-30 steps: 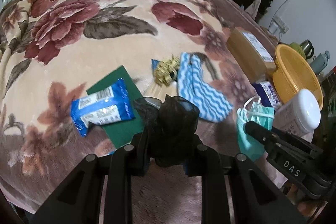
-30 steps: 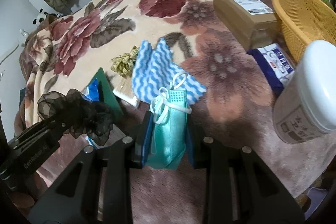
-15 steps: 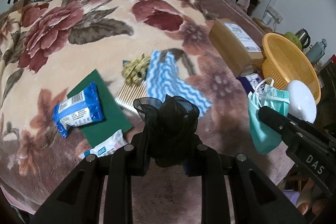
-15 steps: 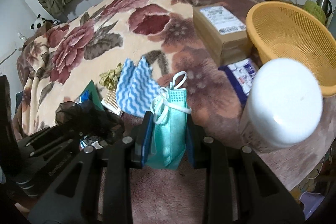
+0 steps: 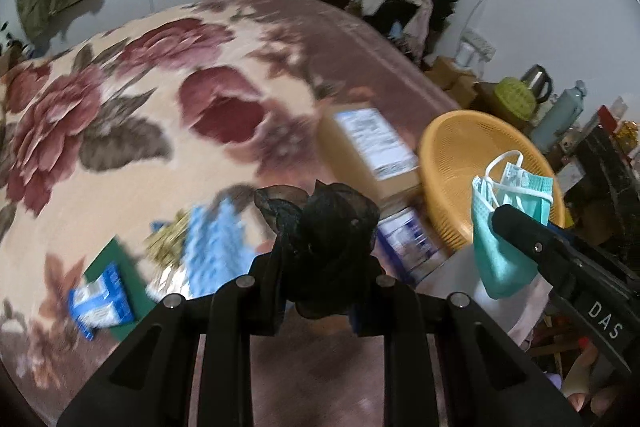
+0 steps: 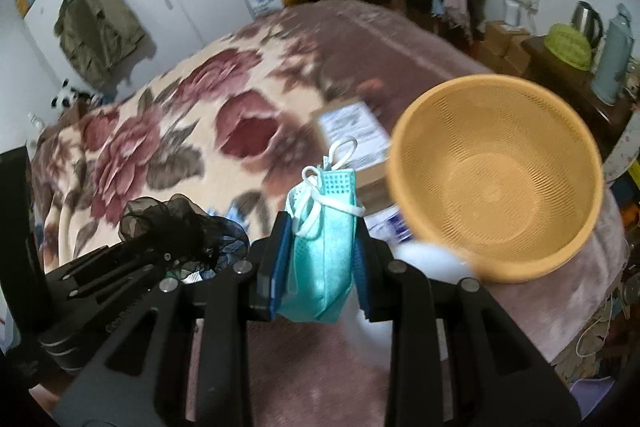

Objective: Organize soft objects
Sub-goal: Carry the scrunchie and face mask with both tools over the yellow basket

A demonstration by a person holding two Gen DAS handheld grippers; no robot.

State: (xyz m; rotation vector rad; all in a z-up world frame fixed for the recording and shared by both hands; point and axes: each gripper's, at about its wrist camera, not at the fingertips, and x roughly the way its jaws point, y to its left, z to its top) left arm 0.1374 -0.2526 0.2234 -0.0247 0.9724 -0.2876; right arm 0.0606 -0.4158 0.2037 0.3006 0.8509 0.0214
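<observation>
— Looking along your left gripper [image 5: 320, 283], what do you have in it?

— Your left fingers [image 5: 264, 291] are clamped on a black mesh scrunchie [image 5: 324, 227], which bunches up above the tips and is held clear of the bed. Behind it the floral blanket [image 5: 120, 115] carries a blue wavy cloth [image 5: 208, 247], a gold ribbon bow [image 5: 164, 247], a green card [image 5: 112, 259] and a blue snack packet [image 5: 102, 299] lying partly on that card. All of these are blurred.

— And to your right in that view?

— Your right gripper [image 5: 500, 215] comes in from the right edge, pinching a teal face mask [image 5: 496, 251] that hangs down in front of the orange basket [image 5: 452, 163]. A cardboard box [image 5: 372, 151] sits just left of the basket, and a blue-and-white packet [image 5: 408, 239] lies near the box's closer end.

— Now your right wrist view?

— Your right gripper [image 6: 320, 267] is closed on the face mask [image 6: 324, 247]; the mask stands folded between the two fingers, its white ear loops [image 6: 344, 151] sticking up. The orange basket [image 6: 400, 187] sits ahead and to the right, its mesh bowl facing you. The cardboard box [image 6: 352, 127] shows just beyond the mask, left of the basket's rim.

— Is your other hand's tool in view there?

— Yes, your left gripper [image 6: 168, 247] sits low at the left with the scrunchie [image 6: 180, 227] gripped at its tip, beside the mask and apart from it.
</observation>
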